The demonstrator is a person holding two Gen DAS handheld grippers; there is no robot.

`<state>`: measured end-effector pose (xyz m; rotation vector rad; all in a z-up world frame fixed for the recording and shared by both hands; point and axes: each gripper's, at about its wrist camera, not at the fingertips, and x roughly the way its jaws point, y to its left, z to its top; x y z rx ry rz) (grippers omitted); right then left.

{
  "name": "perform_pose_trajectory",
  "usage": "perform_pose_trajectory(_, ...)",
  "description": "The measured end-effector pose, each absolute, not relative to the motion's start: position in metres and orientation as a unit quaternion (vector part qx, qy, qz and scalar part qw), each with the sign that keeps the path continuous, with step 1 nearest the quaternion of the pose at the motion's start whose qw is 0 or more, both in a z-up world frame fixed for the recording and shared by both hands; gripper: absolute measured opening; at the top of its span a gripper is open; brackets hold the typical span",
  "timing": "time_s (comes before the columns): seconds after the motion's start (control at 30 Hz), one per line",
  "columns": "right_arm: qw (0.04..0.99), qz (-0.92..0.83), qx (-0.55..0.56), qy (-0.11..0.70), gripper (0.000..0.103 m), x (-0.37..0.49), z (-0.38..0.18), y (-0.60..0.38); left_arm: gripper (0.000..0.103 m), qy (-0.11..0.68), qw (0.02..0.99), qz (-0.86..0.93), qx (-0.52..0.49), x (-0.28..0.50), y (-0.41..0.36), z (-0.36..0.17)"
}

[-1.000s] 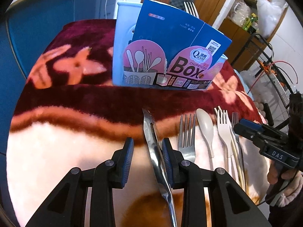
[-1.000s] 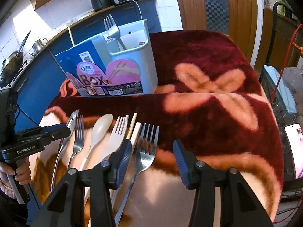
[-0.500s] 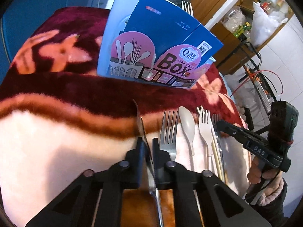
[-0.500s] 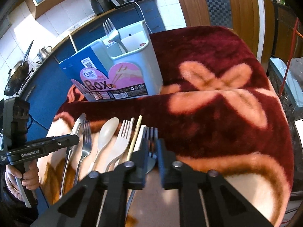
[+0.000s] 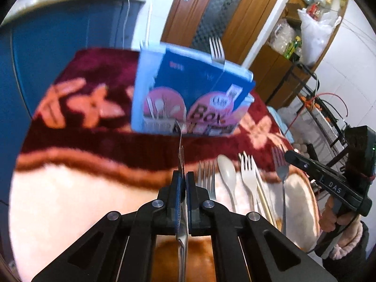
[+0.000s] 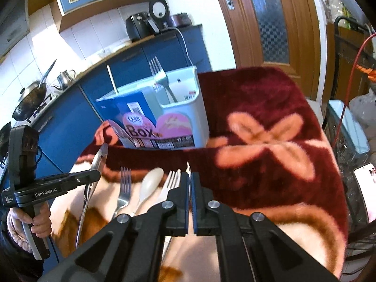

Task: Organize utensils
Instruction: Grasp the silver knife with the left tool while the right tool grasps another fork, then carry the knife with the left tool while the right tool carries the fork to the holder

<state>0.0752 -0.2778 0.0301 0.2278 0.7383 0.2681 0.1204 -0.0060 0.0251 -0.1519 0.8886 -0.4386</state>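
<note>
My left gripper [image 5: 184,176] is shut on the metal tongs [image 5: 181,145], which point edge-on toward the holder and hang above the blanket. From the right wrist view the left gripper [image 6: 94,176] carries the tongs [image 6: 99,156] clear of the cloth. My right gripper [image 6: 189,178] is shut on a metal fork [image 6: 188,166], seen edge-on. The left wrist view shows that fork [image 5: 280,164] raised in the right gripper [image 5: 290,156]. A pale blue utensil holder [image 6: 199,108] with a blue and pink "Box" card [image 5: 195,89] stands behind, one fork [image 5: 217,49] upright inside.
On the flowered blanket [image 6: 265,138] lie a metal fork [image 5: 206,176], a white spoon [image 5: 226,171], a white plastic fork [image 5: 248,171] and chopsticks [image 5: 263,192]. Blue cabinets [image 6: 131,70] stand behind, a wire rack [image 5: 324,119] to the right, and a phone [image 6: 365,188] past the blanket's edge.
Both grippers closed, the left on the tongs and the right on the rightmost metal fork. Both then rose, lifting those utensils off the blanket.
</note>
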Motion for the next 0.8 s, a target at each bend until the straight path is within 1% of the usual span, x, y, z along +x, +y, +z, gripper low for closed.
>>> perform_pose_trajectory(0.3,0.951,0.111,0.074,0.278,0.003,0.054,0.061,-0.270,0.004,0.357,0.910,-0.200,-0.068,0.109,0.001,0.059)
perform_pose_trajectory(0.6,0.978,0.084,0.034,0.189,0.003,0.041,0.094,-0.259,0.004,0.297,0.929,-0.203,-0.090,0.118,-0.001,0.093)
perform_pose_trajectory(0.8,0.983,0.083,0.027,0.159,0.003,0.047,0.111,-0.257,0.004,0.221,0.952,-0.191,-0.095,0.129,-0.003,0.128)
